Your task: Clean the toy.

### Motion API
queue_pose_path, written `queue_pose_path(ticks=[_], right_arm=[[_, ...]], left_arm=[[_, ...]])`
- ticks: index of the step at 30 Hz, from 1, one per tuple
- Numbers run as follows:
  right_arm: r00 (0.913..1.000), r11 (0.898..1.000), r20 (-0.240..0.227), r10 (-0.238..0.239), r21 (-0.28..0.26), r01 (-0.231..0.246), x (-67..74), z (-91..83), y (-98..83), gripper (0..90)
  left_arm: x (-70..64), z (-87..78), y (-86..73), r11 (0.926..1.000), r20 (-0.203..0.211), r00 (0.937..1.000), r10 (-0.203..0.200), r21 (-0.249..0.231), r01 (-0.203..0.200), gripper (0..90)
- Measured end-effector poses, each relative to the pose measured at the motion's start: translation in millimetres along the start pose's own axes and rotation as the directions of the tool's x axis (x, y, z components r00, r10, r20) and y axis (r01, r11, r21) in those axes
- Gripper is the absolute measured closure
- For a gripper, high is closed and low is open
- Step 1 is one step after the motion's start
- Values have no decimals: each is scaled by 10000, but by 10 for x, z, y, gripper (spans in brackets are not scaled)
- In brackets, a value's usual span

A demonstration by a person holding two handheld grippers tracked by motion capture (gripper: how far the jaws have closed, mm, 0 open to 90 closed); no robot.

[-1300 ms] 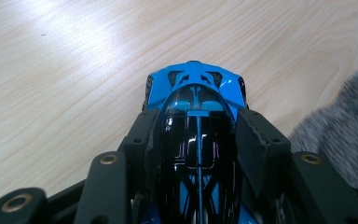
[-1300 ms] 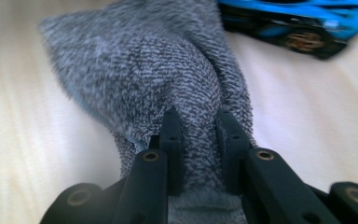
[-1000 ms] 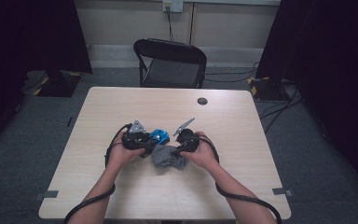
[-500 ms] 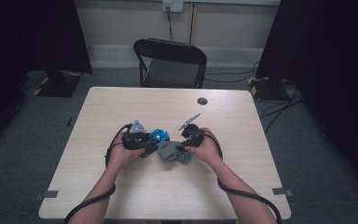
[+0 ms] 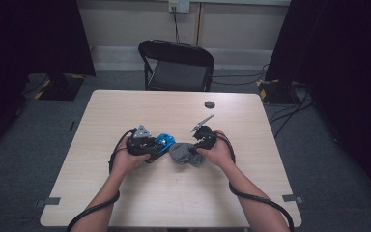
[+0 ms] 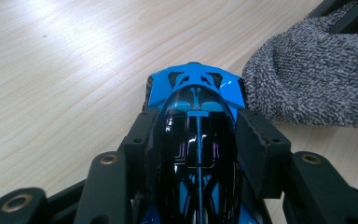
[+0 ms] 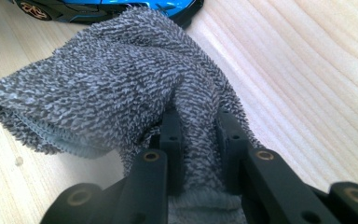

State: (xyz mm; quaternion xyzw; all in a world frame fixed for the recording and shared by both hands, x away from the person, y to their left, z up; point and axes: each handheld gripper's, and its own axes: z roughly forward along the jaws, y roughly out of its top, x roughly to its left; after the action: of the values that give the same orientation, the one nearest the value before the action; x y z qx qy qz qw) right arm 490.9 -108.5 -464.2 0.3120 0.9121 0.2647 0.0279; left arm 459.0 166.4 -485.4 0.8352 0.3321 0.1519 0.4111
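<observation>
A blue and black toy car [image 6: 193,88] sits between the jaws of my left gripper [image 6: 198,126], which press on its sides just above the wooden table [image 5: 125,106]. In the high view the car [image 5: 165,141] points right from the left gripper [image 5: 155,146]. A grey terry cloth [image 7: 116,79] is pinched in my right gripper [image 7: 199,121], and its free end lies against the car's nose. From above, the cloth [image 5: 186,154] lies between both hands, with the right gripper [image 5: 197,147] at its right side.
A small black round disc [image 5: 209,104] lies on the table toward the far right. A black folding chair [image 5: 176,65] stands behind the far edge. Cables trail from both grippers along the forearms. Dark curtains hang at both sides.
My right gripper has shifted a little to the right and away from me, dragging the grey cloth with it. The left gripper and the car have stayed put.
</observation>
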Motion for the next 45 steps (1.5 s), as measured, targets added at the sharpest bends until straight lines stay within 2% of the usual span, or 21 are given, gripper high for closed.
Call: queue_pose_path(ticks=[10,22,30,45], right_arm=[[9996,9999,254,147,-53,-145,-63,-87,-54,757],[9988,9969,345,347,-725,-321,-136,-353,-175,757],[9998,9950,110,-135,-990,145,23,-462,-193,757],[9967,9912,-333,-741,-1124,699,262,-439,-195,756]], left_arm=[[1,-1,4,10000,-13,10000,25,42,-25,513],[0,-3,10,9999,-24,10000,71,101,-71,513],[5,0,15,9999,16,10000,26,102,-26,513],[4,3,35,9997,0,10000,10,252,-10,513]])
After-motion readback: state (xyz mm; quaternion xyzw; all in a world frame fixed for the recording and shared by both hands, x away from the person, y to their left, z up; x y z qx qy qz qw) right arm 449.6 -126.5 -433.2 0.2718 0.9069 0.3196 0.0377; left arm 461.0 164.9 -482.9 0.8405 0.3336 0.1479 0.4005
